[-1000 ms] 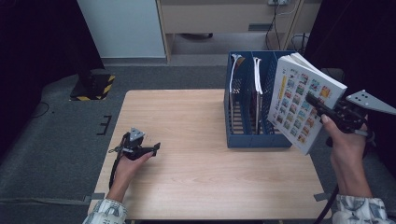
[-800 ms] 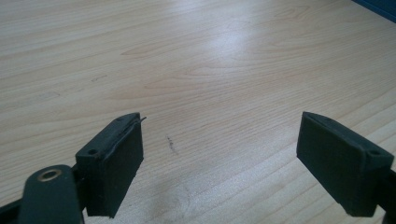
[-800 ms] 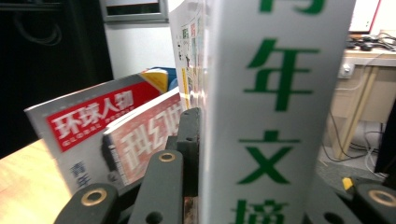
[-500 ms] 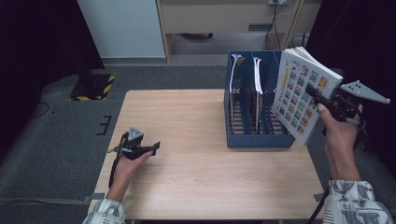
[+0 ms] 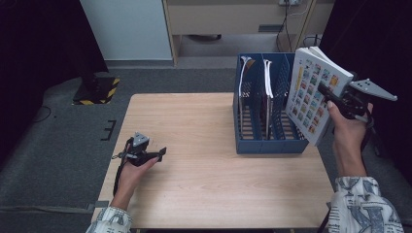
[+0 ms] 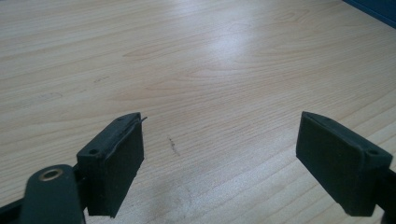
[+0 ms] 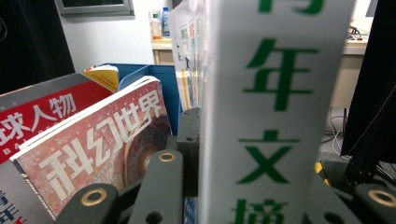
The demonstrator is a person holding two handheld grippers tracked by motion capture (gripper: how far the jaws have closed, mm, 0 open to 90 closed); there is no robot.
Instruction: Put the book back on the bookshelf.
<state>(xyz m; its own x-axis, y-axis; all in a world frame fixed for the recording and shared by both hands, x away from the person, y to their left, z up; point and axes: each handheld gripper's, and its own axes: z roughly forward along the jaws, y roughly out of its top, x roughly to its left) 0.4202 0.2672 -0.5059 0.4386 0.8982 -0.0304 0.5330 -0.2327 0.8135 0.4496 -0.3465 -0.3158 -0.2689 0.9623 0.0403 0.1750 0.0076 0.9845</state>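
Observation:
My right gripper (image 5: 326, 93) is shut on a thick white book (image 5: 315, 99) with a cover of small coloured pictures. It holds the book tilted in the air over the right end of the blue file rack (image 5: 270, 145). In the right gripper view the book's white spine with green characters (image 7: 275, 116) stands between the jaws of the right gripper (image 7: 257, 163). Past it, magazines (image 7: 98, 140) stand in the rack. My left gripper (image 5: 159, 151) rests on the wooden table (image 5: 204, 184) at the left, open. Nothing lies between the pads (image 6: 116, 163) of the left gripper (image 6: 219, 163).
The rack has several slots, and white-edged magazines (image 5: 266, 77) stand in the left ones. It sits at the table's right rear. A cabinet (image 5: 233, 19) and a grey floor lie beyond the far edge.
My right hand has carried the book a little to the left and farther away, closer over the rack. The left hand has stayed where it was.

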